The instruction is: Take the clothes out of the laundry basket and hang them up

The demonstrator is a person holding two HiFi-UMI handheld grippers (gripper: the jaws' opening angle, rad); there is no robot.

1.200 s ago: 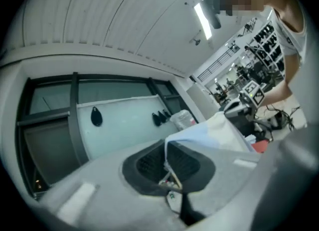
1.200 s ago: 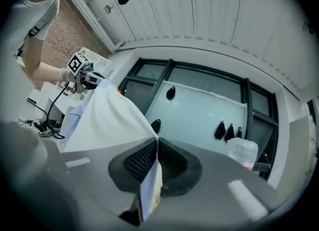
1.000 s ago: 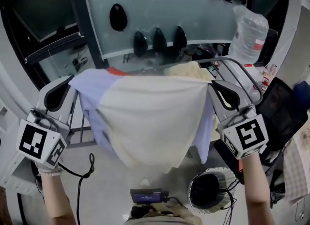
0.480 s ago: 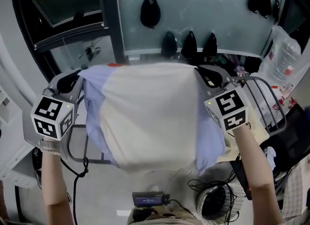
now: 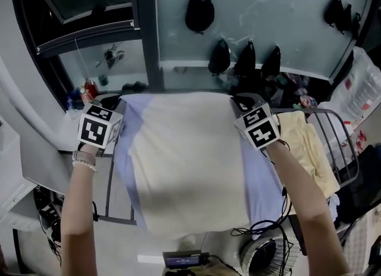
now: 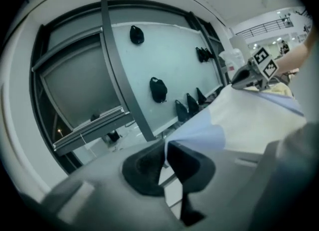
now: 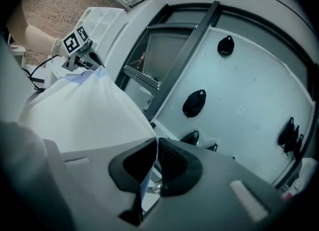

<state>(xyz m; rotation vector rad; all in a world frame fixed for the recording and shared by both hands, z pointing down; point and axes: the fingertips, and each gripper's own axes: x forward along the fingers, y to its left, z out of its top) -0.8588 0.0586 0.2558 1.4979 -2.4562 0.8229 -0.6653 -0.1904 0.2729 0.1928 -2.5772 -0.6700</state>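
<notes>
A cream and lavender garment [image 5: 184, 168] is stretched flat between my two grippers above the bars of a dark drying rack [image 5: 111, 191]. My left gripper [image 5: 121, 103] is shut on the garment's far left corner. In the left gripper view the lavender cloth [image 6: 209, 135] runs out from between the closed jaws of the left gripper [image 6: 165, 148]. My right gripper [image 5: 239, 101] is shut on the far right corner. The right gripper view shows the right gripper [image 7: 155, 148] pinching a fold of the garment [image 7: 84, 110]. The garment's near edge hangs toward me.
A yellow cloth [image 5: 306, 150] lies over the rack's right part [image 5: 345, 150]. A round white mesh basket [image 5: 262, 257] stands on the floor at the lower right. A glass wall with dark hanging pieces [image 5: 199, 10] and a dark window post [image 5: 146, 31] stand just beyond the rack.
Both grippers have carried the spread garment forward and down, leftward along the rack. It now lies low over the rack's left bars, with the yellow cloth off to its right.
</notes>
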